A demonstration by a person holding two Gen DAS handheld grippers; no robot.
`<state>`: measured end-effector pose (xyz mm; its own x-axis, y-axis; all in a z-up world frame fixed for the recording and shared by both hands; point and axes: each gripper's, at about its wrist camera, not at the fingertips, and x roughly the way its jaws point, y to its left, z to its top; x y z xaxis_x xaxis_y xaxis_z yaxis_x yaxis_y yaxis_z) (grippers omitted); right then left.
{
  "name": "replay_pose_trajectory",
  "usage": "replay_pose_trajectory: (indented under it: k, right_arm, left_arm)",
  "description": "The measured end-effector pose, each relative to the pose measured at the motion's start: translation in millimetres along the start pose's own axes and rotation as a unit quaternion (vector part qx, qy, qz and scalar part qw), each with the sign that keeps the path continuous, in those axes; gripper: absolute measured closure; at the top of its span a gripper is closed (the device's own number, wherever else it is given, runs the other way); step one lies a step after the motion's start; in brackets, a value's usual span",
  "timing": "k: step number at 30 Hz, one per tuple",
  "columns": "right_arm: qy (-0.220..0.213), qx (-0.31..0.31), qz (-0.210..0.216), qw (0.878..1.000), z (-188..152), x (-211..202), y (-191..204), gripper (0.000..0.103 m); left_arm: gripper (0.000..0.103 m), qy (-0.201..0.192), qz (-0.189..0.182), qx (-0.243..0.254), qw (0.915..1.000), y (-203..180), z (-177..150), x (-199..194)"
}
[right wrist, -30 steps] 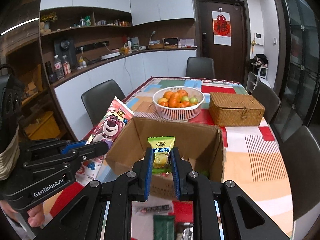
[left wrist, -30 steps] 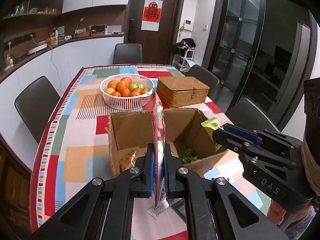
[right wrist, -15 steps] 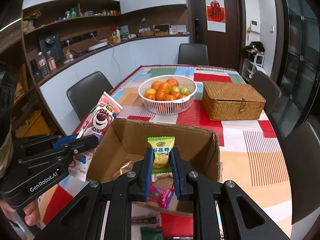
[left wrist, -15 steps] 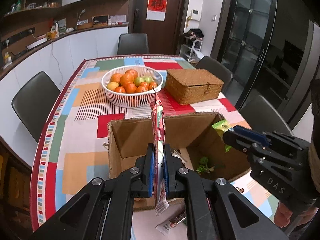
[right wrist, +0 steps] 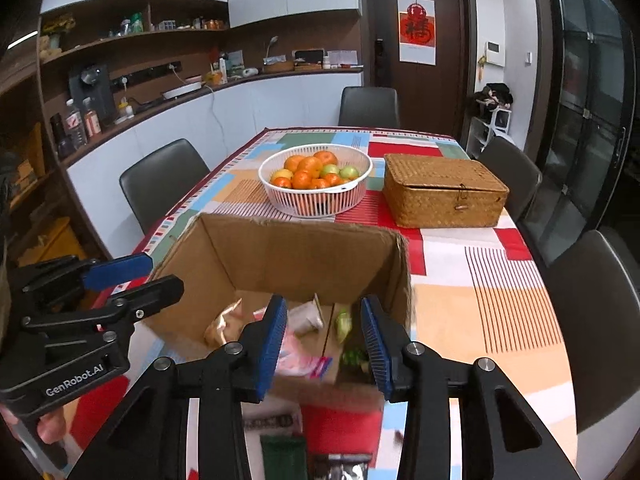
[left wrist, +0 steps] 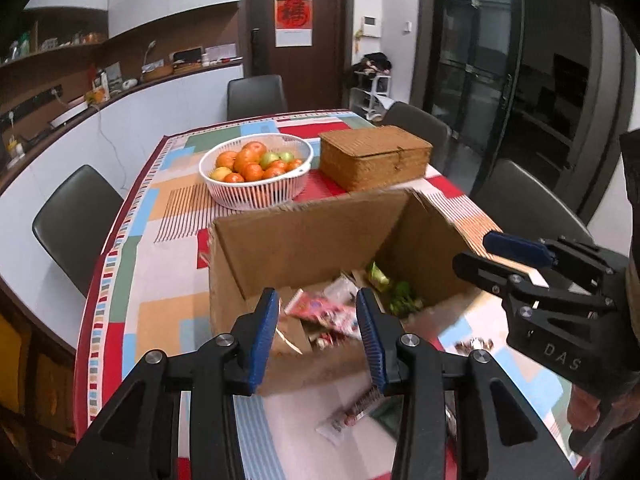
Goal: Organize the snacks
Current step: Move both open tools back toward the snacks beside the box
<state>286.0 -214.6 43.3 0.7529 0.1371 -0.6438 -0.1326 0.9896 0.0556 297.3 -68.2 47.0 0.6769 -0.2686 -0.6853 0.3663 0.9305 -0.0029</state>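
Observation:
An open cardboard box stands on the patterned tablecloth and holds several snack packets. My left gripper is open and empty above the box's near edge; a red packet lies in the box below it. My right gripper is open and empty over the box; a small green packet lies inside between its fingers, blurred. The right gripper also shows in the left wrist view, and the left gripper in the right wrist view.
A white basket of oranges and a wicker box stand beyond the carton. Loose packets lie on the table in front of it. Grey chairs ring the table.
Both grippers have opened and dropped their packets: the red pouch from the left and the green candy packet from the right now lie in the box.

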Motion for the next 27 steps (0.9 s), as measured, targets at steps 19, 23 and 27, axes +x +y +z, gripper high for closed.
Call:
replay_pose_trajectory:
  k: [19, 23, 27]
  right_arm:
    - [0.059, -0.014, 0.037, 0.998, -90, -10, 27, 0.063]
    - [0.091, -0.011, 0.05, 0.995, -112, 3, 31, 0.063]
    - [0.123, -0.009, 0.063, 0.99, -129, 16, 32, 0.063]
  left_arm:
    - [0.063, 0.044, -0.031, 0.107, 0.9928, -20, -81, -3]
    - [0.063, 0.063, -0.039, 0.128, 0.989, -22, -95, 7]
    - [0.063, 0.091, -0.041, 0.145, 0.9843, -24, -110, 21]
